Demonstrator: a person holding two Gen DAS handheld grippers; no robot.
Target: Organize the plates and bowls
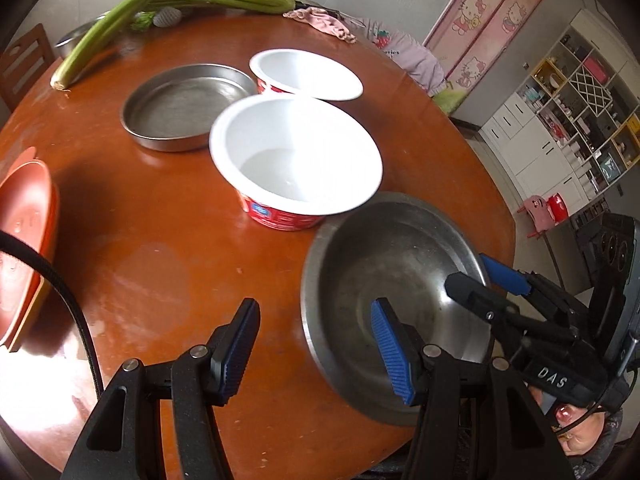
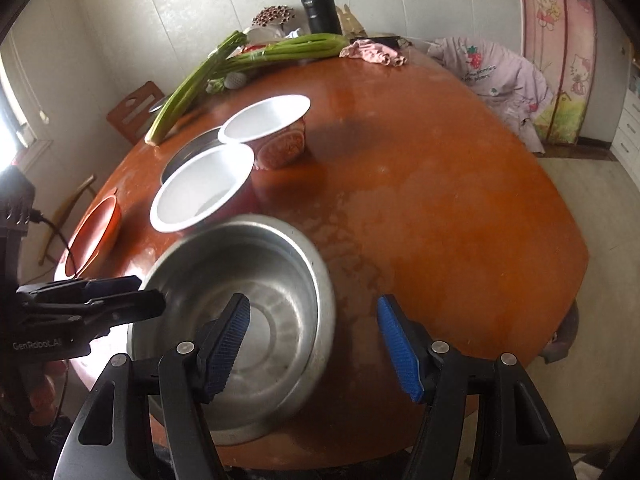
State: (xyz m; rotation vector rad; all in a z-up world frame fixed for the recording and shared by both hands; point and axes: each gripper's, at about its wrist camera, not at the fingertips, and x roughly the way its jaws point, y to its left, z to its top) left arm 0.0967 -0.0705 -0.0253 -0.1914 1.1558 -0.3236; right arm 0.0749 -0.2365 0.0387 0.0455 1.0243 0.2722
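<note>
The round wooden table (image 1: 160, 240) carries everything. The steel basin (image 1: 384, 280) sits at its near edge, overhanging slightly, so a nudge could tip it off. Both the left gripper (image 1: 316, 356) and right gripper (image 2: 314, 344) stand partly open, straddling its rim, gripping nothing. Two white bowls (image 1: 296, 152) and a steel pan (image 1: 180, 104) lie farther. Only the left view shows the shelving (image 1: 580, 112); only the right shows the flask (image 2: 320, 4).
</note>
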